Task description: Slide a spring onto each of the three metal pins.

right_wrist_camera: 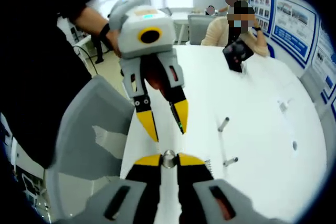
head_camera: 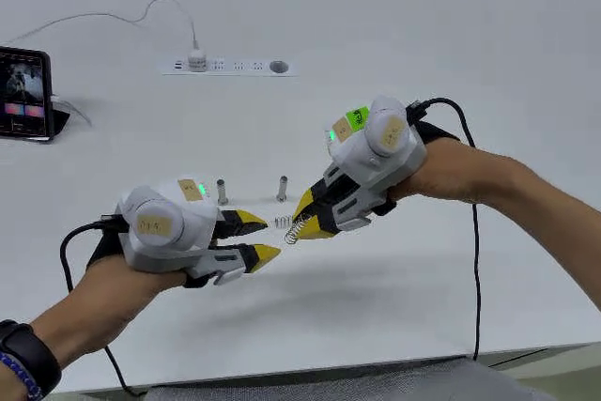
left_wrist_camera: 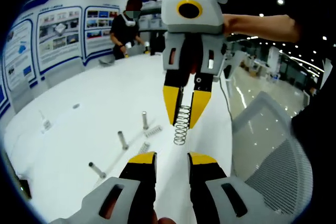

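White counter (head_camera: 394, 72); pins (head_camera: 282, 188) are stood just beyond the grippers. A spring (head_camera: 296, 229) is pinched by one end in the closed fingers of the right gripper (head_camera: 308, 218), hung free for threading. Left gripper (head_camera: 260, 237) fingers are held parted, empty, likely to steady it.

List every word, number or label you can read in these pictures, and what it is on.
None reads clearly.
Tan sticker on the left tongs: marks too blurred.
Green sticker on the right tongs: too small.
Wall posters: print too blurred.
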Action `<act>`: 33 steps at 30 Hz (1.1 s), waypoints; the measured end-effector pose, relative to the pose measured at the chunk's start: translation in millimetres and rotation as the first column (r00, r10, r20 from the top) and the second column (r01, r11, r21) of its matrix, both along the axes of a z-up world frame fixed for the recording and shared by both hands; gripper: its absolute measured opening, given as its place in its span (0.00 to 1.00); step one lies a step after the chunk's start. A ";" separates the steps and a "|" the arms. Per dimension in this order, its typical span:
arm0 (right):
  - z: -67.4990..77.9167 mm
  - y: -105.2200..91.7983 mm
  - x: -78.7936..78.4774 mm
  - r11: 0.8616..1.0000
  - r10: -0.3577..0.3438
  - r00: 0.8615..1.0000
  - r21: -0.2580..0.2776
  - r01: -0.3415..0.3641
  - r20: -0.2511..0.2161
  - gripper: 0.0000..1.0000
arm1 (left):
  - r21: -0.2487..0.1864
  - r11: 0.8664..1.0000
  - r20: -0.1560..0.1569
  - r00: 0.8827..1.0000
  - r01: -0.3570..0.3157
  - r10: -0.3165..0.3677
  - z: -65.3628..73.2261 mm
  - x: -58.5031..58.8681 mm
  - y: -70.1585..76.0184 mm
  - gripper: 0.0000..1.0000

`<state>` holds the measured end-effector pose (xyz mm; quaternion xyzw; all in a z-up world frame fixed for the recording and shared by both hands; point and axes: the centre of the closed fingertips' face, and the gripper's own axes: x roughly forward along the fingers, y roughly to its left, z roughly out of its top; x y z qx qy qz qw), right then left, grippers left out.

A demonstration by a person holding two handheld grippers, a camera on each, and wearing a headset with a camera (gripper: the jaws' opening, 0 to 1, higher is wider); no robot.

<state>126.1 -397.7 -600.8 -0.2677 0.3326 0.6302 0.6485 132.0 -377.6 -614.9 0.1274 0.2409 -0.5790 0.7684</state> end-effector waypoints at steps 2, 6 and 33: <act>-1.5 0.6 3.6 1.000 -0.005 1.000 -0.006 0.005 0.003 0.12 | 0.003 1.000 -0.002 1.000 -0.022 0.022 -1.5 2.8 5.9 0.26; -7.0 0.2 8.0 1.000 0.000 1.000 -0.024 0.000 -0.001 0.12 | 0.008 0.998 -0.007 0.998 -0.057 0.057 -5.2 6.6 16.4 0.28; -22.1 25.1 58.0 0.997 0.039 0.998 -0.068 -0.036 0.040 0.12 | 0.047 0.947 -0.032 0.947 -0.317 0.318 -23.9 35.4 89.7 0.54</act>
